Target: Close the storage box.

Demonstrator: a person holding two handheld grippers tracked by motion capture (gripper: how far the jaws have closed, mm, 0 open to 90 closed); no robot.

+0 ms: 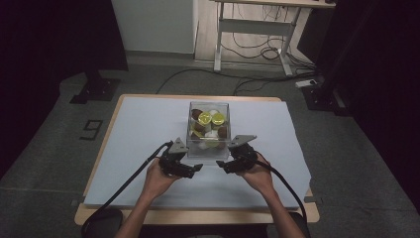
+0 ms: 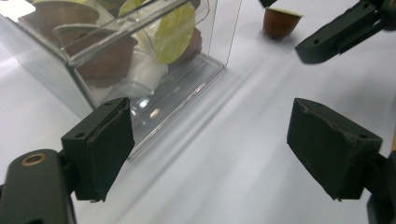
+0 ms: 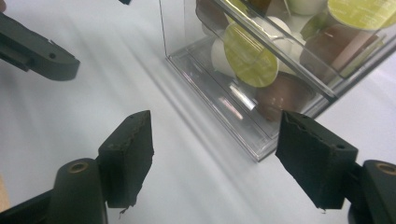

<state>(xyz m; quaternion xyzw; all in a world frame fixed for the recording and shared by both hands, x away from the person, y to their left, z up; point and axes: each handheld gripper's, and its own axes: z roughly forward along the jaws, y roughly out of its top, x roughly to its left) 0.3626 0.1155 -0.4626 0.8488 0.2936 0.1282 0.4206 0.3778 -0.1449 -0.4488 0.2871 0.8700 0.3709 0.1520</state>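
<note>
A clear plastic box point(image 1: 191, 130) stands mid-table, holding several coffee capsules point(image 1: 205, 118) that are brown, white or yellow-lidded. My left gripper point(image 1: 191, 166) sits just in front of the box's left corner. My right gripper point(image 1: 225, 165) sits in front of its right corner. The left gripper point(image 2: 212, 135) is open and empty, with the box point(image 2: 187, 79) up to its left. A lone brown capsule point(image 2: 280, 21) stands on the mat beyond it. The right gripper point(image 3: 217, 144) is open too, beside the box point(image 3: 219, 93) and a yellow-lidded capsule point(image 3: 247, 56) inside.
A pale mat point(image 1: 143, 124) covers the wooden table point(image 1: 198, 217). Each gripper view shows a jaw of the other gripper, at top right point(image 2: 341, 32) and at upper left point(image 3: 37, 51). Cables trail off the near edge. A desk frame point(image 1: 252, 29) and floor cables lie beyond.
</note>
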